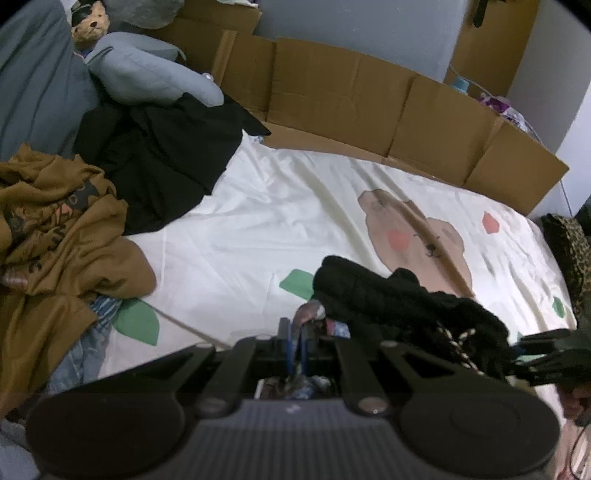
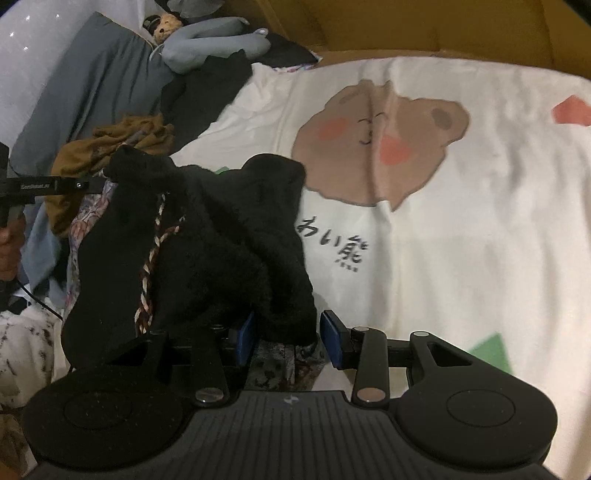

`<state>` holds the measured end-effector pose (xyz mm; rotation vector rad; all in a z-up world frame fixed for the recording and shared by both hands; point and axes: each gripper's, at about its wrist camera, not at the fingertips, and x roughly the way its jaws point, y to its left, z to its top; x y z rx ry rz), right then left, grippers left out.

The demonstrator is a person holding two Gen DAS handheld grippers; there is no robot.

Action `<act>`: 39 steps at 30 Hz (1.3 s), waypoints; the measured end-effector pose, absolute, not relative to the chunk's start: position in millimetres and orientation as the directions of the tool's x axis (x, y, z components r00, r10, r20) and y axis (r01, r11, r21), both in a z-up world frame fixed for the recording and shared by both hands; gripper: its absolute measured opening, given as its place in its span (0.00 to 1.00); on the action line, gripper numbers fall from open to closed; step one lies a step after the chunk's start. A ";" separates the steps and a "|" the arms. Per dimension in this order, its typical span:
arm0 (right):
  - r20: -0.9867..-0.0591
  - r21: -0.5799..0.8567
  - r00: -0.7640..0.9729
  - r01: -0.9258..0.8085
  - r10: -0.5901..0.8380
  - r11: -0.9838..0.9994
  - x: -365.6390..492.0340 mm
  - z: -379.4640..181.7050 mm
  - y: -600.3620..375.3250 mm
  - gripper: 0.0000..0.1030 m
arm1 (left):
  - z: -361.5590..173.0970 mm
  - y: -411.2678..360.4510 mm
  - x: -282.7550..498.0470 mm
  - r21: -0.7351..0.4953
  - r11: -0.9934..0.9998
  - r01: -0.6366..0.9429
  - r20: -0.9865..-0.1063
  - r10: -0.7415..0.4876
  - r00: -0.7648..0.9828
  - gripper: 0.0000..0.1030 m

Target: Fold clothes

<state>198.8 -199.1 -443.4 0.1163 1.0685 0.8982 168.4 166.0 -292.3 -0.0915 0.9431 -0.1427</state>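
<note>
the left hand-held gripper (image 1: 297, 343) has its blue pads pressed almost together, and a thin patterned cloth (image 1: 312, 314) is pinched between them. the black fuzzy garment (image 1: 388, 299) lies in a heap just beyond this grip, on the white bed sheet (image 1: 258, 229). a braided cord (image 1: 458, 341) in light and dark strands hangs at its near edge.

in the right wrist view, the right hand-held gripper (image 2: 288, 334) stands about half wide. a lobe of the black fuzzy garment (image 2: 207, 240) hangs down between the two blue pads. the left pad seems to touch the fabric, but a gap shows beside the right pad, so i cannot tell if the fabric is really gripped. the patterned cloth (image 2: 280, 362) shows under the garment, near the pads.

the sheet has a print of a brown bear (image 2: 373, 144) with pink cheeks, and the garment lies beside this print. at the head of the bed there is a brown garment (image 1: 62, 240), a black cloth (image 1: 166, 158), a grey pillow (image 1: 147, 70) and a small plush toy (image 1: 90, 26). flattened cardboard (image 1: 369, 107) stands along the far side of the bed.
</note>
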 end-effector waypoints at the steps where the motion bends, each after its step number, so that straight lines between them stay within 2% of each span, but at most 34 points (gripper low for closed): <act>1: -0.703 0.496 0.171 -0.577 0.690 0.649 200.4 -444.8 -196.4 0.44 | -291.8 166.5 167.6 -0.145 0.986 0.079 -0.799 -0.164 0.579 0.04; 9: -0.621 0.528 0.207 -0.602 0.756 0.599 199.8 -432.5 -179.2 0.43 | -286.4 170.5 165.3 -0.191 0.980 0.053 -0.791 -0.185 0.583 0.04; 10: -0.629 0.511 0.210 -0.614 0.749 0.602 198.8 -430.7 -176.1 0.35 | -284.1 170.8 164.7 -0.198 0.979 0.049 -0.789 -0.189 0.585 0.04; 11: -0.636 0.497 0.212 -0.623 0.742 0.604 197.9 -428.4 -173.4 0.19 | -280.2 171.5 163.9 -0.207 0.977 0.044 -0.786 -0.193 0.588 0.04; 14: -0.637 0.490 0.242 -0.607 0.732 0.626 196.1 -410.0 -177.3 0.15 | -264.7 173.0 160.5 -0.213 0.976 0.042 -0.779 -0.196 0.596 0.04; 26: -0.675 0.354 0.360 -0.609 0.644 0.710 184.6 -286.3 -201.8 0.12 | -181.8 169.1 134.5 -0.219 0.974 0.050 -0.736 -0.199 0.647 0.04; 39: -0.629 0.225 0.473 -0.649 0.617 0.727 134.7 -123.3 -218.2 0.11 | -53.9 154.0 71.8 -0.229 0.968 0.099 -0.613 -0.222 0.758 0.04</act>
